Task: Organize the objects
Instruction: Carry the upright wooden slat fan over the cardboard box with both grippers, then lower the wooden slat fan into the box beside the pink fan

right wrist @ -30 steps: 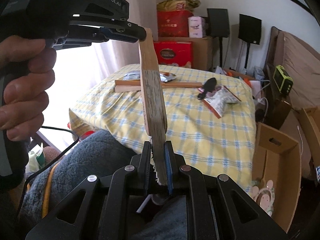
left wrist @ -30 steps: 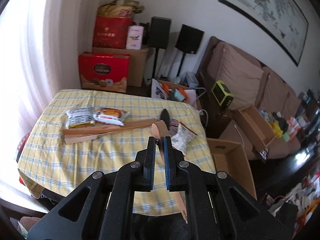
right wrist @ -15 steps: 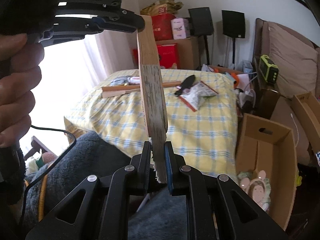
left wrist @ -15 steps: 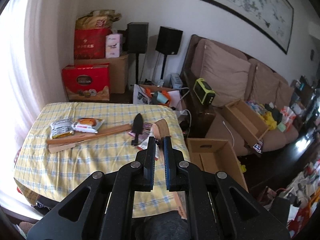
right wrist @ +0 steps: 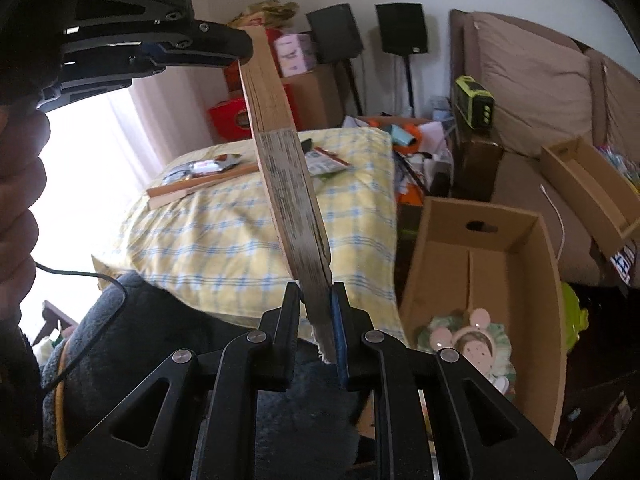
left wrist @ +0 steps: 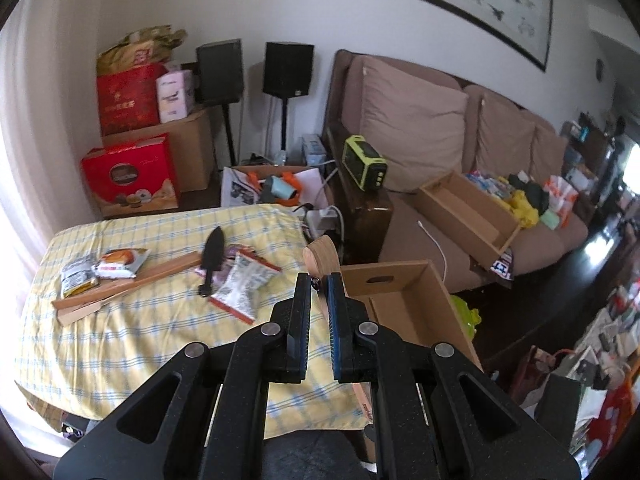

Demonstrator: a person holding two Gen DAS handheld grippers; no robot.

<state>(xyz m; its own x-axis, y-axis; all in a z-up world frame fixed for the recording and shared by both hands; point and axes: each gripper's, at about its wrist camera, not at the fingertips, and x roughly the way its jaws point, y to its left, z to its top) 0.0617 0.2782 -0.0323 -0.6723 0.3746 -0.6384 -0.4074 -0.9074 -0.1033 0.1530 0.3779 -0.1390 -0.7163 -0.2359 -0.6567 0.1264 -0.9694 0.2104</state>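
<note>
Checked-cloth table with snack packets

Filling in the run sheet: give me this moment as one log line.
held: folded fan | left tongs: shut on handle end | right tongs: shut on other end | nearby: open cardboard box | table: other items remain

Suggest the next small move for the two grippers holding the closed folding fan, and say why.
Probably carry the closed wooden folding fan on sideways until it hangs over the open brown cardboard box beside the yellow checked table. The left gripper and right gripper each clamp one end, and the fan hangs over the table edge, just short of the box.
</note>
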